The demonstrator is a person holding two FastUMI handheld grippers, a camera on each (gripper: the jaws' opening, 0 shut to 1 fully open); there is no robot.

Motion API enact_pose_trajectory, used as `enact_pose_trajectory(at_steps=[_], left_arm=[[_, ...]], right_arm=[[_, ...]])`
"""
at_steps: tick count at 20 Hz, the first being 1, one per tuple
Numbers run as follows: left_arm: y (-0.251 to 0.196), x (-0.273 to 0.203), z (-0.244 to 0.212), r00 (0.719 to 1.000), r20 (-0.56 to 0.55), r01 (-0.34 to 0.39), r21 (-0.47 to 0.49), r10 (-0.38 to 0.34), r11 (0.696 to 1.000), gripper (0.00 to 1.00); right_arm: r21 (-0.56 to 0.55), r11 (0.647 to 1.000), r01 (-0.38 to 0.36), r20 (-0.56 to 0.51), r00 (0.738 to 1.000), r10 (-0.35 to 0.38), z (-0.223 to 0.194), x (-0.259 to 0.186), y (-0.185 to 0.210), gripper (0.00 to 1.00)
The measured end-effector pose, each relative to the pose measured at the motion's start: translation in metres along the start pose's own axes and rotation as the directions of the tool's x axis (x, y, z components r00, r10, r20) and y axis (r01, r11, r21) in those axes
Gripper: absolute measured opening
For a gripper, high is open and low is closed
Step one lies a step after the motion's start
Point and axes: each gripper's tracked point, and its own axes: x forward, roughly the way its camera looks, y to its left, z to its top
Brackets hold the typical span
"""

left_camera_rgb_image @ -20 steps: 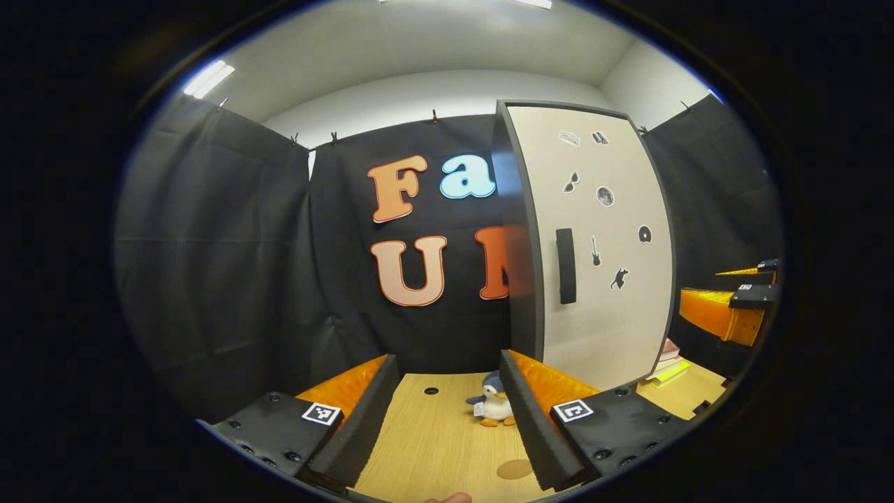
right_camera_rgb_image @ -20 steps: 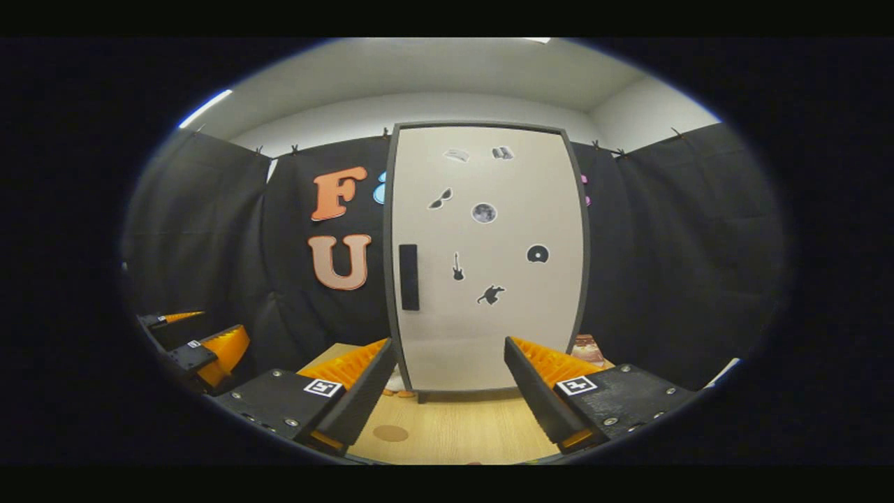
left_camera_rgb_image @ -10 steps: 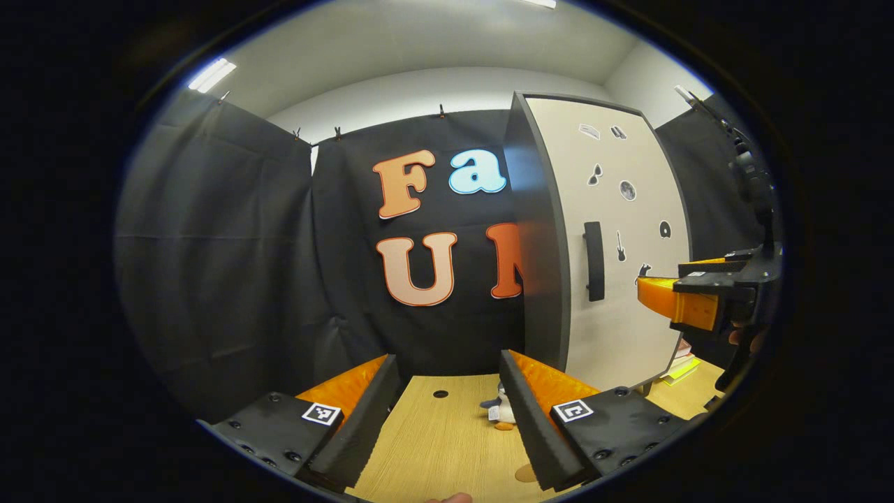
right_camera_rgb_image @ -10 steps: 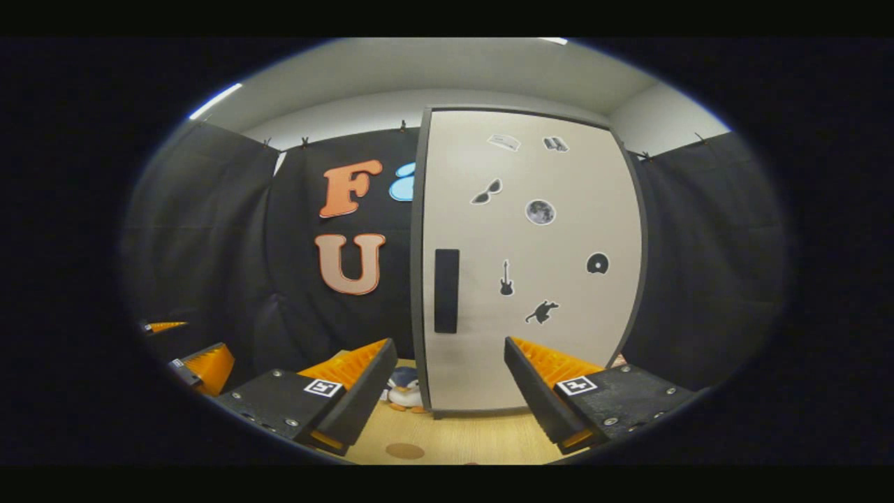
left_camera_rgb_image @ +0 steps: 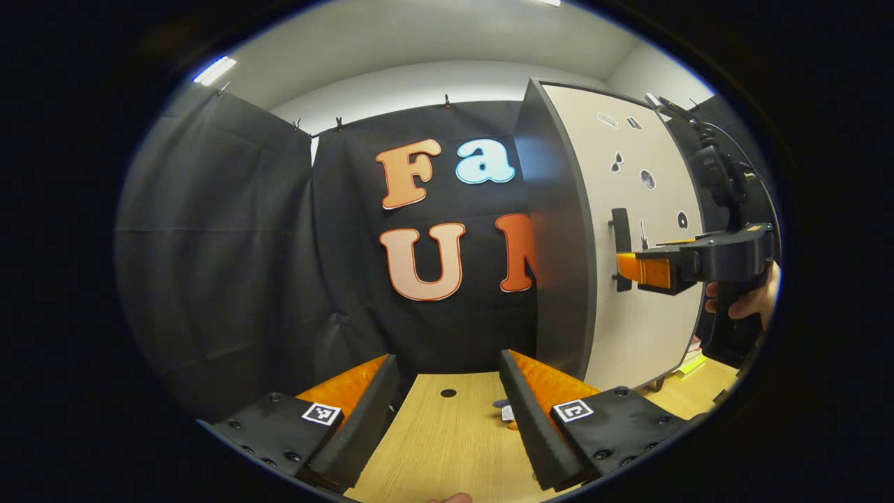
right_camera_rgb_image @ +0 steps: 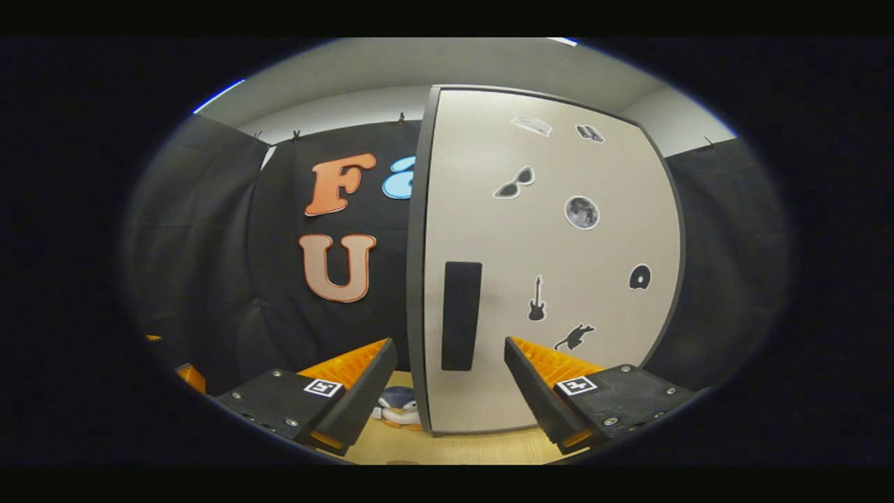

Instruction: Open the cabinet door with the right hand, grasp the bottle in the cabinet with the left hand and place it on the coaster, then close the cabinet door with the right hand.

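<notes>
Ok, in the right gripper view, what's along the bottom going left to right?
Left finger → penguin toy → door handle → right finger; jaws stand open.

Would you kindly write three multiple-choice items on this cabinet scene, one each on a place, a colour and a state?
1. Where is the handle on the cabinet door?
A. near its left edge
B. at its centre
C. near its right edge

2. What colour is the handle?
A. white
B. black
C. orange

3. How does the right gripper stand?
A. shut on the handle
B. open, short of the handle
C. shut on a bottle

Answers:
1 A, it sits beside the door's left edge.
2 B, it is a dark bar on the pale door.
3 B, both fingers are spread with nothing between them.
</notes>
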Motion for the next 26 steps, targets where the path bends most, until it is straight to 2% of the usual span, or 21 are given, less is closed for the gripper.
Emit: enact_pose_trajectory(at_steps=[7, 9, 11, 12, 13, 14, 16, 26], left_arm=[[0.018, 0.02, -0.012, 1.0, -0.021, -0.014, -0.005, 0.014, 1.0, 0.95], [0.023, 0.022, -0.014, 1.0, -0.022, -0.021, -0.009, 0.021, 1.0, 0.95], [0.025, 0.024, -0.016, 0.999, -0.028, -0.023, -0.008, 0.023, 1.0, 0.95], [0.025, 0.025, -0.017, 0.999, -0.028, -0.026, -0.008, 0.025, 1.0, 0.95], [0.026, 0.026, -0.017, 0.999, -0.031, -0.025, -0.01, 0.025, 1.0, 0.95], [0.024, 0.027, -0.017, 0.999, -0.033, -0.022, -0.015, 0.022, 1.0, 0.95], [0.022, 0.027, -0.019, 0.999, -0.036, -0.019, -0.018, 0.019, 1.0, 0.95], [0.007, 0.031, -0.012, 1.0, -0.024, -0.001, -0.011, 0.001, 1.0, 0.94]], right_arm=[[0.008, 1.0, 0.03, -0.01, 0.999, -0.03, -0.001, 0.041, -0.004, 0.95], [0.019, 0.999, 0.033, -0.008, 0.999, -0.032, 0.0, 0.049, -0.005, 0.89], [0.018, 0.999, 0.037, -0.008, 0.999, -0.037, -0.001, 0.054, -0.006, 0.78], [0.019, 0.999, 0.042, -0.013, 0.999, -0.042, -0.002, 0.055, -0.007, 0.68], [0.018, 0.999, 0.046, -0.017, 0.999, -0.045, -0.003, 0.055, -0.009, 0.63], [0.02, 0.999, 0.037, -0.018, 0.999, -0.037, -0.004, 0.057, -0.008, 0.51], [0.014, 0.999, 0.036, -0.018, 0.999, -0.036, -0.005, 0.055, -0.007, 0.37], [0.053, 0.999, 0.008, -0.025, 1.0, -0.007, -0.005, 0.036, -0.007, 0.25]])
